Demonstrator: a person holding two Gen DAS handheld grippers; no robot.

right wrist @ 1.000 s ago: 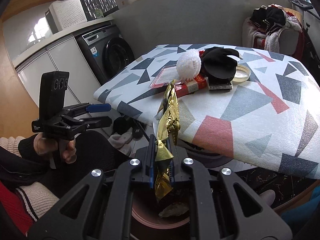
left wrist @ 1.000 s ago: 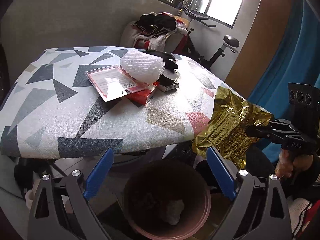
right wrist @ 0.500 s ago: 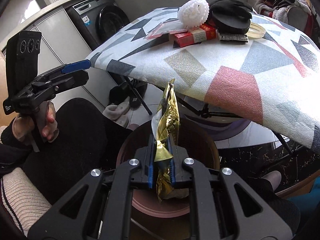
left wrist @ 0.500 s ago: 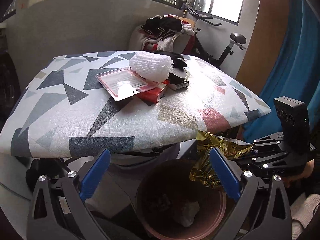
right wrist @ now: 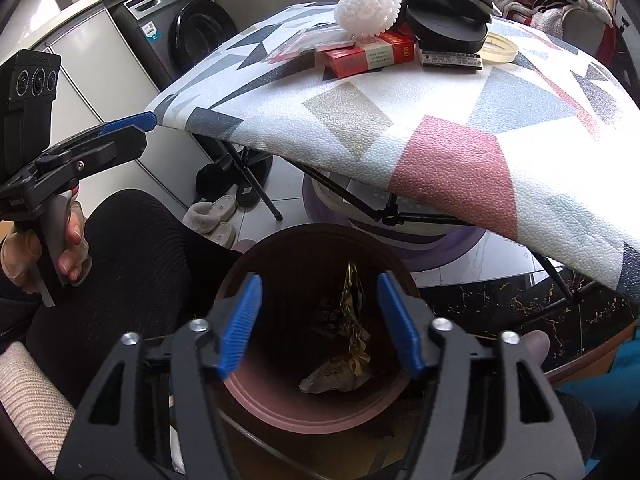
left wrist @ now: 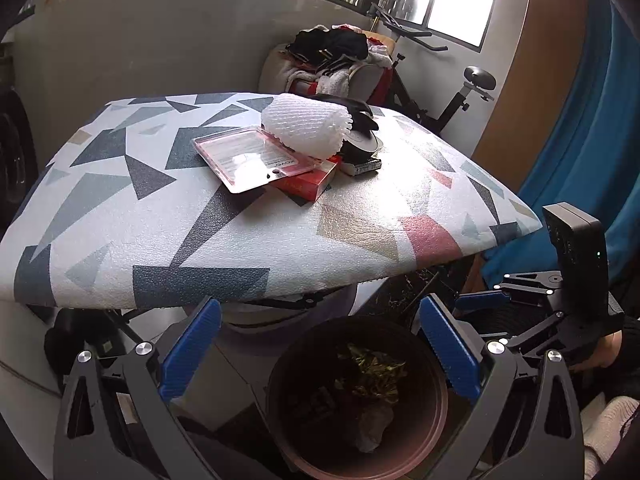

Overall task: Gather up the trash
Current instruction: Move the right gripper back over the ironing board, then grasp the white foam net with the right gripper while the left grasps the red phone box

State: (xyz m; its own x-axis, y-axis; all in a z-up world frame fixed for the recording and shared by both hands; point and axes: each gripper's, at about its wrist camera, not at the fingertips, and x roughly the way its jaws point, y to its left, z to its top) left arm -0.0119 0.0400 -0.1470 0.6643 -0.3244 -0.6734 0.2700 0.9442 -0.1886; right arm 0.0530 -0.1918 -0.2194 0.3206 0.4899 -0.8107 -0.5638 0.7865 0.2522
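My right gripper (right wrist: 320,320) hangs over the mouth of the brown bin (right wrist: 312,412), its blue-padded jaws having just swung wide apart with nothing between them. The gold foil wrapper (right wrist: 352,320) lies loose inside the bin, resting on a crumpled scrap at the bottom; from the left wrist view the same wrapper (left wrist: 376,372) shows dimly down in the bin (left wrist: 360,468). My left gripper (left wrist: 316,348) is spread open and empty, poised just above the bin's near side. The patterned table (left wrist: 240,240) stands directly behind and above the bin, overhanging its far rim. On the table, farther back from the bin, sit a white foam net (left wrist: 308,128), a clear plastic package (left wrist: 252,160) and a red box (left wrist: 308,182), stacked together.
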